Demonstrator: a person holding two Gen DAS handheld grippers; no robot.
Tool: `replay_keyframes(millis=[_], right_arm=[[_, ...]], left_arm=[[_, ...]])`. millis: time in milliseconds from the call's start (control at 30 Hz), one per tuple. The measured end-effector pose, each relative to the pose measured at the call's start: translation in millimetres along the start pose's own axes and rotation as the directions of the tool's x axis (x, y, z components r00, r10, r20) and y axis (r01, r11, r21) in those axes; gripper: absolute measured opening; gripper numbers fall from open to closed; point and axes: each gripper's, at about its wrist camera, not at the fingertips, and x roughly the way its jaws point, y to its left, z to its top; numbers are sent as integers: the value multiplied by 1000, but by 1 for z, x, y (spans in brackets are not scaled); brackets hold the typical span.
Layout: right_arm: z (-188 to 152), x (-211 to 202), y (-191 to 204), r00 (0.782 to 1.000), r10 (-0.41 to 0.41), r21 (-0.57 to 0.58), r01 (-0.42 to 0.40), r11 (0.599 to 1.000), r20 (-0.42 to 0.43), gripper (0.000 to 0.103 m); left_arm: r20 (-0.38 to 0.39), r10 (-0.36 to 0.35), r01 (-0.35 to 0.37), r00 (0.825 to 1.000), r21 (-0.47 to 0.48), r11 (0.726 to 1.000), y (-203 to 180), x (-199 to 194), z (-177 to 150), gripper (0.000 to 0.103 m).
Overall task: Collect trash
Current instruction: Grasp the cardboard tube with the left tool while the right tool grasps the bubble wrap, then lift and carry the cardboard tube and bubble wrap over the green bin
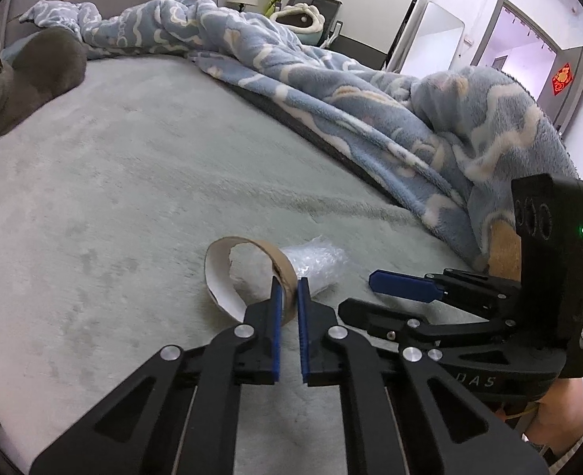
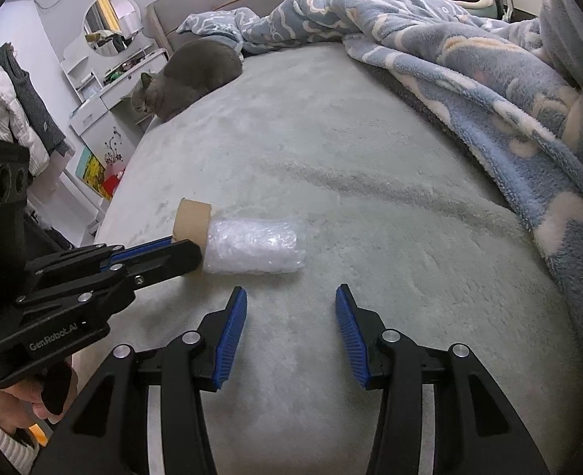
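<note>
Tongs (image 1: 289, 289) pinch tube (image 1: 248, 273) rim (bed (image 1: 133, 198) bare).

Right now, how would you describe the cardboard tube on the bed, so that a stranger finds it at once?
Look at the pale green bed cover, on the bare part away from the blue patterned blanket and the grey cat. Near the front edge lies a short brown cardboard tube, its wall pinched by the left claw. Crumpled clear bubble wrap sticks out of one end; nothing else here is brown cardboard.
</note>
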Motion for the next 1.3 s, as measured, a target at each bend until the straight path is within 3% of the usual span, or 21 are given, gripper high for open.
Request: replay_keyframes(millis=[200, 433, 600, 867, 933, 967, 1000, 1300], right_arm=[[2, 5, 16, 1000, -13, -45, 13, 999, 11, 73], [6, 16, 27, 1000, -12, -45, 12, 999, 1, 73], [7, 21, 40, 1000, 5, -62, -4, 998, 13, 81], [14, 36, 47, 997, -70, -60, 71, 996, 18, 83], [16, 41, 48, 998, -70, -64, 71, 995, 5, 78], [16, 42, 48, 997, -72, -67, 72, 995, 1, 67], [17, 42, 49, 997, -77, -69, 77, 995, 0, 64], [21, 27, 67, 997, -79, -82, 79, 994, -1, 61]], left_arm=[[-6, -46, 46, 999, -54, 997, 16, -11, 2, 5], [-9, 1, -1, 1000, -38, 999, 31, -22, -6, 5], [2, 28, -28, 1000, -47, 999, 43, -37, -8, 5], [-20, 52, -53, 998, -27, 998, 56, -52, -16, 5], [-40, 66, -66, 997, -8, 998, 56, -54, -20, 5], [-54, 74, -74, 996, 7, 997, 56, -56, -21, 5], [-67, 79, -78, 995, 16, 997, 56, -57, -23, 5], [-128, 102, -99, 987, 30, 995, 65, -83, -43, 5]])
